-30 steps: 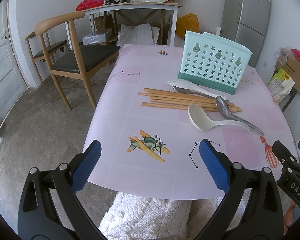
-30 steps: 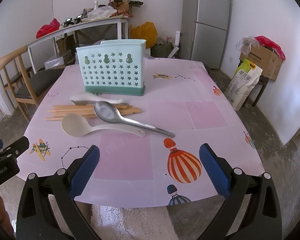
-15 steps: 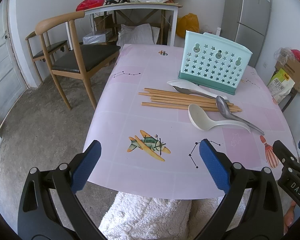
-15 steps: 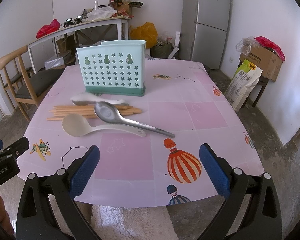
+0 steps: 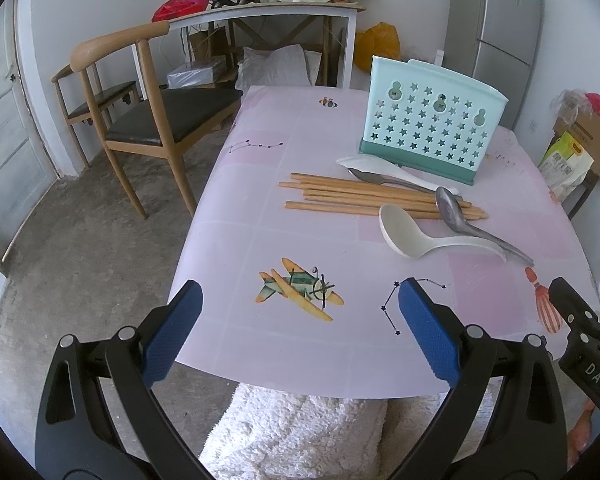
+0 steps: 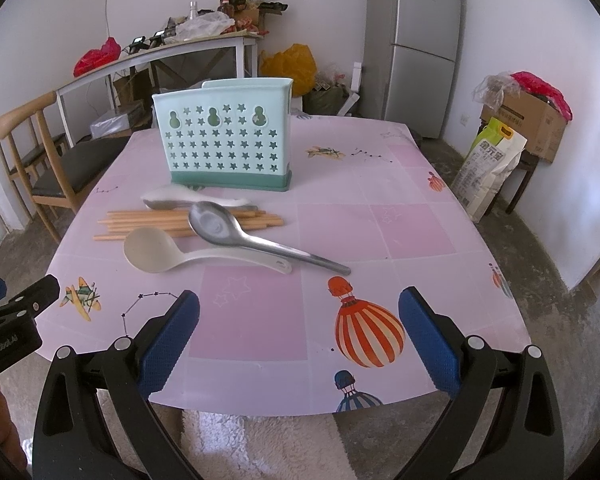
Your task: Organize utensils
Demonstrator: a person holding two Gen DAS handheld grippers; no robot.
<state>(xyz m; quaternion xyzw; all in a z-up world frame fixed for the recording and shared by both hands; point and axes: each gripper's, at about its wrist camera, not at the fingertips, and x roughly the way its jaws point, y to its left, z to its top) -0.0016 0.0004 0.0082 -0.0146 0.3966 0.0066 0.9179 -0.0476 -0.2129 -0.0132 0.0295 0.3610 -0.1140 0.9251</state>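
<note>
STATE: my left claw (image 5: 296, 328) and right claw (image 6: 298, 330) both spread, empty | ITEMS: chopsticks (image 6: 180, 222), white ladle (image 6: 168, 256), steel spoon (image 6: 228, 230) lie just before the star-holed holder (image 6: 226, 148) | NEXT: I pinch the steel spoon's handle, load it upright.

Concrete floor (image 5: 80, 264), wooden chair (image 5: 140, 92), fridge (image 6: 414, 44).

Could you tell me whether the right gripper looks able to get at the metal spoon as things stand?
Probably yes. The right gripper is open and holds nothing, and the metal spoon lies on top of the white ladle and chopsticks, its handle pointing toward that gripper across bare tablecloth.
</note>
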